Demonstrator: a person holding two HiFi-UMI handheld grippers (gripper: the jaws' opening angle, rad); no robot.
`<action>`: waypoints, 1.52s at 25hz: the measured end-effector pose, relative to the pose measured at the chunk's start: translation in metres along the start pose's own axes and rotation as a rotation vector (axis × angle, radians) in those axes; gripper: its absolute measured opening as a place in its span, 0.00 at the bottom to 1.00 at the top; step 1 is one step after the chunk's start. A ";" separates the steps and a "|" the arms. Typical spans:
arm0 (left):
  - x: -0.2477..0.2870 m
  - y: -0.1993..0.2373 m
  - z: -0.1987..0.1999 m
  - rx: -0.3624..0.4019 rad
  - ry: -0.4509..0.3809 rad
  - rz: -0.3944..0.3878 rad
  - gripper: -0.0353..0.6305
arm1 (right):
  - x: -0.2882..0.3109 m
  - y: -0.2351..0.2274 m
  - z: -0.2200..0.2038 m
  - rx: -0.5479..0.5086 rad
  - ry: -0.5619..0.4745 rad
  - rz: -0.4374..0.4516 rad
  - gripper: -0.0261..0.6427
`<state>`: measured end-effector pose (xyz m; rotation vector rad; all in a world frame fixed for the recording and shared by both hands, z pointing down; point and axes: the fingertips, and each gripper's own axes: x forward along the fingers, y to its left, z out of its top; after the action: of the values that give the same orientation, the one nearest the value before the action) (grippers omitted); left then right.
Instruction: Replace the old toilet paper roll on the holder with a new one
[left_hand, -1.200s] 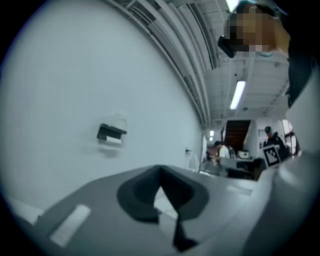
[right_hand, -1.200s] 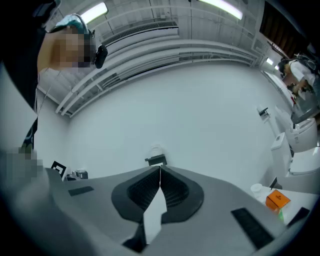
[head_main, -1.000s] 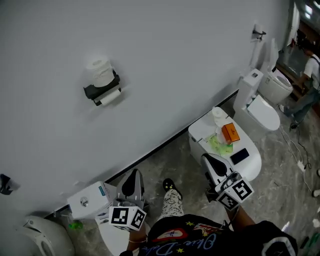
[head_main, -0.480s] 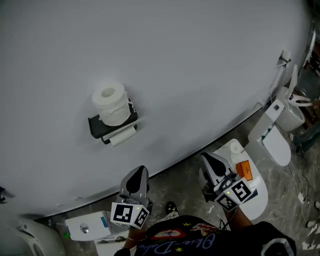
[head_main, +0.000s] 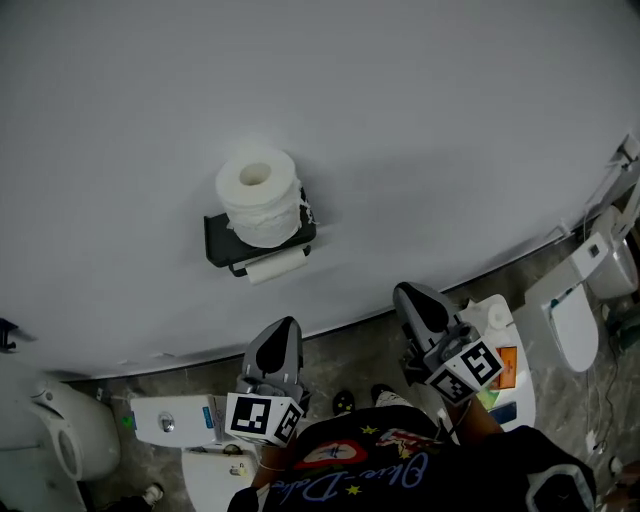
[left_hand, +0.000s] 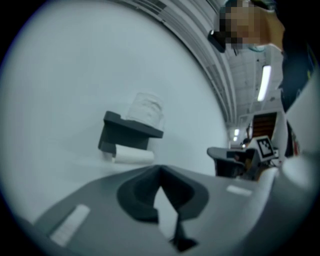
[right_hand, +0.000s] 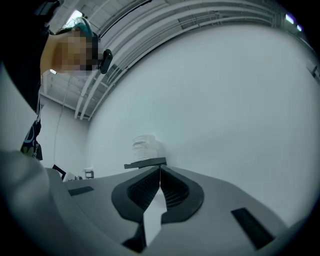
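Note:
A black wall holder (head_main: 225, 243) hangs on the white wall. A full white paper roll (head_main: 260, 198) stands upright on its top shelf, and a thin, nearly bare roll (head_main: 277, 266) sits on the bar below. In the left gripper view the holder (left_hand: 130, 134), the full roll (left_hand: 145, 109) and the thin roll (left_hand: 133, 156) lie ahead. My left gripper (head_main: 280, 344) is shut and empty, below the holder. My right gripper (head_main: 410, 298) is shut and empty, to the holder's lower right; its view shows the full roll (right_hand: 146, 147) over the jaws.
Below the wall run several white toilets: one tank (head_main: 172, 420) at lower left, another bowl (head_main: 75, 435) at far left, one at right with an orange box (head_main: 505, 366) on it, and more (head_main: 575, 325) farther right.
The holder has grown larger and shifted right and down in the head view as I came closer. Both grippers have swung up toward the wall, still shut.

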<state>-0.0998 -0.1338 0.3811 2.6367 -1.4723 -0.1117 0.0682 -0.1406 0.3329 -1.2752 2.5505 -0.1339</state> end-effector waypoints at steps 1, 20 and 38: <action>0.001 0.002 0.000 -0.009 0.000 0.020 0.03 | 0.007 0.000 0.001 0.002 0.007 0.027 0.06; 0.058 0.085 0.008 -1.049 -0.547 0.060 0.41 | 0.021 -0.050 0.016 -0.014 0.053 0.092 0.06; 0.123 0.050 0.011 -1.061 -0.480 -0.080 0.31 | 0.001 -0.090 0.022 -0.013 0.040 -0.035 0.06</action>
<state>-0.0793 -0.2651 0.3762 1.8096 -0.9419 -1.2136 0.1433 -0.1948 0.3309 -1.3360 2.5672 -0.1521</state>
